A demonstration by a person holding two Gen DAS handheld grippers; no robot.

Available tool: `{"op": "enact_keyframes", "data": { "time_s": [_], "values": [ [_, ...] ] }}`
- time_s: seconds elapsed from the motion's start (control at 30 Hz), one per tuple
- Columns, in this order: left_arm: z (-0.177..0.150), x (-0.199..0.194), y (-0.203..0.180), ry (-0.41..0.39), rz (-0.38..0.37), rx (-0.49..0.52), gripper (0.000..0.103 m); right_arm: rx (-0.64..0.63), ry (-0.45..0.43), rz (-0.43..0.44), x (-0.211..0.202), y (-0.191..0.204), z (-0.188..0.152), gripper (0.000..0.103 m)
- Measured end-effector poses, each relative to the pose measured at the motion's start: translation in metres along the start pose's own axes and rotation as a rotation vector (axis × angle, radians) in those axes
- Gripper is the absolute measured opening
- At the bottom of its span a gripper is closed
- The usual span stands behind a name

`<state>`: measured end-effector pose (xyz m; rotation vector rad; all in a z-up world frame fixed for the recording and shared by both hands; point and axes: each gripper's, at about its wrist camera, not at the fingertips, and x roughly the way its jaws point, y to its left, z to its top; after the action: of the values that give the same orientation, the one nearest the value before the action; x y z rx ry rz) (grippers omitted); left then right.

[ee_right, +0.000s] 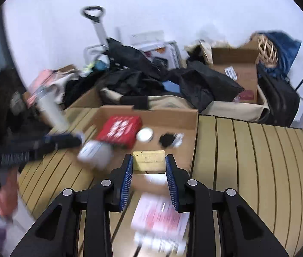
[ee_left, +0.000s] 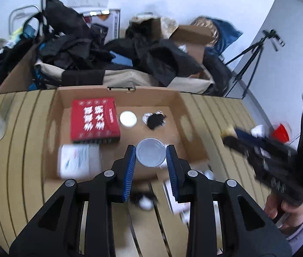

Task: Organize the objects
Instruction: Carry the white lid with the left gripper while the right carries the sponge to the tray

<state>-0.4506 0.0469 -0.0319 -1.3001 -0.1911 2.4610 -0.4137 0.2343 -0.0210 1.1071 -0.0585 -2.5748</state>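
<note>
**Cardboard box half filled, both grippers loaded**

Cardboard box (ee_left: pixel 181 105) sits open on the slatted wooden table (ee_left: pixel 18 128), and in my left wrist view it holds a red box with white characters (ee_left: pixel 94 120), a round white lid (ee_left: pixel 128 118), a black-and-white bundle (ee_left: pixel 154 120) and a blurred white packet (ee_left: pixel 78 160) at its near left corner. My left gripper (ee_left: pixel 151 156) pinches a round clear plastic container (ee_left: pixel 151 155) between its blue pads, above the box's near part. At the right edge I see my right gripper (ee_left: pixel 258 147), blurred, with the hand (ee_left: pixel 284 207) that holds it.

From the right wrist view, my right gripper (ee_right: pixel 149 162) clamps a yellowish rectangular block (ee_right: pixel 149 161) between its pads, over the near edge of the same cardboard box (ee_right: pixel 172 115). Beneath it on the table lies a blurred pink-and-white packet (ee_right: pixel 160 218). Behind the table, dark clothes (ee_right: pixel 194 83) are heaped over other cartons.
</note>
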Motion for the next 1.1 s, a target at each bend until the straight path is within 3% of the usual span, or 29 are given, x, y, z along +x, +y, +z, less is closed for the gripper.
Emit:
{"op": "enact_keyframes", "data": {
  "time_s": [0.1,0.23,0.3,0.37,0.4,0.43,0.47,0.67,0.77,0.97,1.1],
  "values": [
    [0.019,0.049,0.011,0.050,0.028,-0.036,0.026,0.028,0.072,-0.074,0.066,-0.019,0.037,0.033],
    [0.026,0.096,0.027,0.080,0.053,-0.118,0.027,0.055,0.144,-0.160,0.134,-0.031,0.058,0.034],
    [0.028,0.106,0.032,0.079,0.069,-0.147,0.035,0.031,0.149,-0.211,0.154,-0.033,0.060,0.035],
    [0.029,0.114,0.036,0.095,0.056,-0.160,0.038,0.002,0.166,-0.265,0.171,-0.035,0.059,0.059],
    [0.029,0.115,0.037,0.098,0.054,-0.160,0.041,-0.010,0.151,-0.287,0.175,-0.036,0.057,0.090],
    [0.028,0.114,0.038,0.095,0.054,-0.158,0.043,-0.017,0.129,-0.286,0.176,-0.036,0.055,0.098],
    [0.028,0.113,0.038,0.090,0.056,-0.155,0.049,-0.017,0.124,-0.284,0.178,-0.038,0.053,0.099],
    [0.027,0.091,0.046,0.066,0.066,-0.116,0.054,-0.054,0.051,-0.246,0.169,-0.039,0.057,0.099],
    [0.025,0.074,0.049,0.052,0.095,-0.072,0.057,-0.041,0.070,-0.199,0.162,-0.037,0.060,0.099],
    [0.009,0.027,0.047,0.022,0.279,0.078,0.062,-0.009,0.124,-0.079,0.103,-0.026,0.053,0.099],
    [-0.036,-0.036,0.041,-0.055,0.399,0.121,0.071,-0.061,0.117,-0.071,0.033,-0.017,0.016,0.099]
  ]
}}
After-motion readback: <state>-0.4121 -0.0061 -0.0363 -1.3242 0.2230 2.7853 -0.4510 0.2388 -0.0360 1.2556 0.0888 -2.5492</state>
